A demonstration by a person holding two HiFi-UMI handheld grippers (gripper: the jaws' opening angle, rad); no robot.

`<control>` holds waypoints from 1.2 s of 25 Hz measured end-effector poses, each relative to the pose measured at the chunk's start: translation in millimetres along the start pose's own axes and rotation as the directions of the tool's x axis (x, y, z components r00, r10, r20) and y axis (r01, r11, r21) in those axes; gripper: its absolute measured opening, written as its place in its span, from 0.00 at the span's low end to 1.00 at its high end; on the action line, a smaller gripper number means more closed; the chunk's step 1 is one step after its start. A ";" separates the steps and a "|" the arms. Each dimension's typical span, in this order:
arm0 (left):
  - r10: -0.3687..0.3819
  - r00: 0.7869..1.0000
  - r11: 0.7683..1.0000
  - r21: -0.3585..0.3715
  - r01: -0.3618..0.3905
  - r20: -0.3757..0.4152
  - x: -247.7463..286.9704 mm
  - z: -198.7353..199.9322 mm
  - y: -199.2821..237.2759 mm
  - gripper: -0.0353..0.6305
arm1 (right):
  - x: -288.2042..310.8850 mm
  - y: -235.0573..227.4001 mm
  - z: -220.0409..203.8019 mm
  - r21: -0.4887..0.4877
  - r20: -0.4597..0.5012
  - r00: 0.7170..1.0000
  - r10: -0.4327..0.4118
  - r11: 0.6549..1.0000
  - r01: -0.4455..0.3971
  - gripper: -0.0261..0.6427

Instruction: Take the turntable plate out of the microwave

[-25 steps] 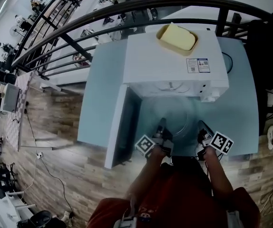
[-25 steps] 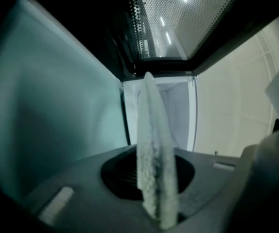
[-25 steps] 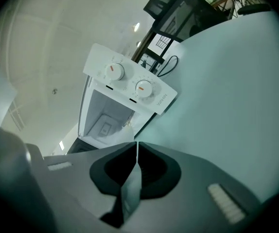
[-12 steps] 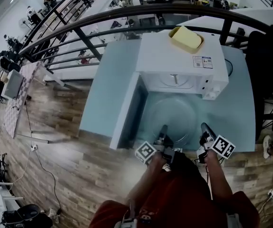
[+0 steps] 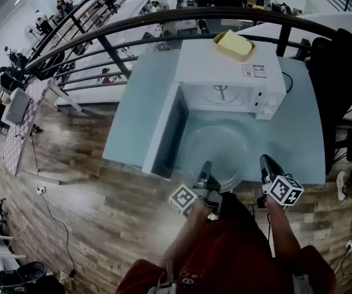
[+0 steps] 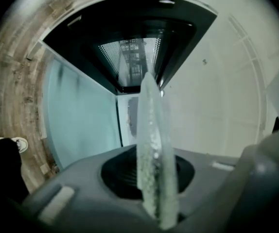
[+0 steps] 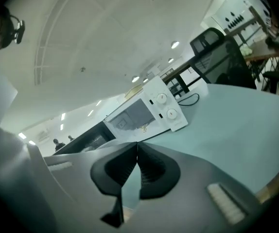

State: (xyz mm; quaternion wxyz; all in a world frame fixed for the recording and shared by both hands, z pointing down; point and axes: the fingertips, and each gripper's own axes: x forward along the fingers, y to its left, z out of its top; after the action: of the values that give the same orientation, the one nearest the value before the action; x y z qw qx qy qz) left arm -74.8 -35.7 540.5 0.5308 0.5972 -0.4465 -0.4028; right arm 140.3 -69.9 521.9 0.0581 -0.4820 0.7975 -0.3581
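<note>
We find the left gripper [image 5: 205, 175] clamped on the near rim of the glass turntable plate [image 5: 216, 152], outside the open microwave [image 5: 228, 72] over the table [image 5: 139, 115], while the right gripper [image 7: 136, 147] has its jaws closed on nothing.

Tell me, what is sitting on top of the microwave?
On the microwave: a shallow tan tray holding a yellow block, near the back edge, and a small printed label. The tray's floor under the block is covered.
</note>
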 end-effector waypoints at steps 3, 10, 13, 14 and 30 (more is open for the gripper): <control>-0.017 1.000 1.000 0.004 0.017 0.008 -11.8 -1.1 -8.9 0.09 | -14.7 15.2 5.8 -0.121 0.030 1.000 0.001 0.993 0.003 0.04; -0.004 1.000 1.000 0.003 0.004 0.019 -39.9 1.7 -35.8 0.09 | -45.7 54.8 21.8 -0.363 0.107 0.994 -0.005 0.931 0.044 0.04; -0.001 1.000 1.000 -0.019 0.002 0.024 -45.6 1.4 -45.6 0.09 | -52.9 69.8 29.0 -0.457 0.139 0.990 -0.005 0.887 0.068 0.04; -0.003 1.000 1.000 -0.025 0.004 0.028 -47.0 2.2 -49.0 0.09 | -53.9 74.3 31.1 -0.481 0.152 0.988 -0.004 0.873 0.078 0.04; -0.033 0.996 0.999 0.018 0.032 0.077 -44.4 10.6 -89.6 0.09 | -50.5 110.0 54.1 -0.654 0.264 0.962 0.066 0.745 0.128 0.04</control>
State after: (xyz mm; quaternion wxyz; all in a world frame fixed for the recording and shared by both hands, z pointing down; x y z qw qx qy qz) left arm -87.8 7.5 450.5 0.5013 0.5927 -0.4604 -0.4306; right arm 110.6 -26.1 400.3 -0.0156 -0.5284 0.8487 0.0179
